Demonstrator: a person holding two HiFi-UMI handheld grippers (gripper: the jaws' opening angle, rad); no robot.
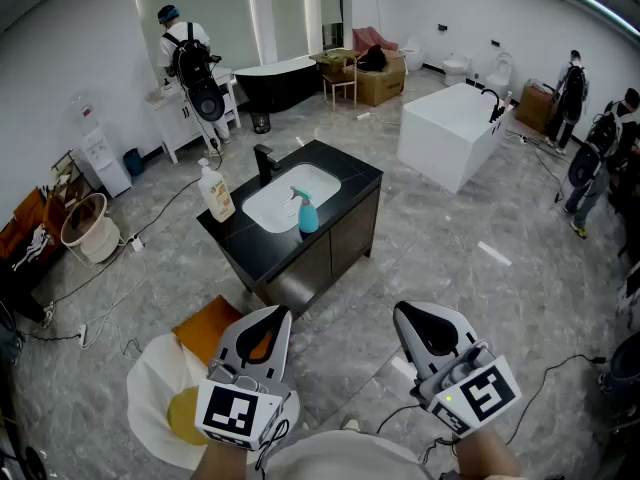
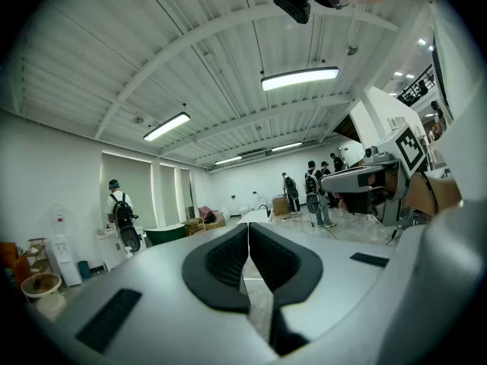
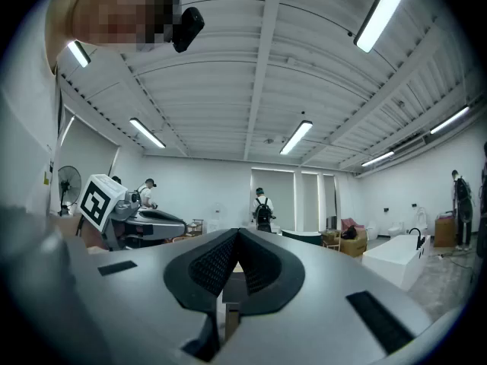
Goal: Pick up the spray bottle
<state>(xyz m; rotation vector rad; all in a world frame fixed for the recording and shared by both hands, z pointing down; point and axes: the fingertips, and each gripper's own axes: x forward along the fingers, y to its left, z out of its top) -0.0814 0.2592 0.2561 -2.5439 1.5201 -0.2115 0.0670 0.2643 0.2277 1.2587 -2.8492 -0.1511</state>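
Note:
The spray bottle [image 1: 305, 211] is light blue with a trigger head. It stands upright on the black top of a sink cabinet [image 1: 345, 176], at the near right rim of the white basin [image 1: 285, 196]. Both grippers are held level, well short of the cabinet and apart from the bottle. My left gripper [image 1: 283, 313] is shut with nothing in it, its dark pads [image 2: 228, 261] meeting at the tip. My right gripper [image 1: 400, 310] is also shut and holds nothing, pads [image 3: 209, 268] closed together. Neither gripper view shows the bottle.
A cream pump bottle [image 1: 215, 192] and a black faucet [image 1: 264, 160] stand on the cabinet's left side. A white bathtub [image 1: 450, 133] sits at right, a black tub [image 1: 275, 80] behind. People stand at the back left and far right. Cables and a basket [image 1: 85, 226] lie at left.

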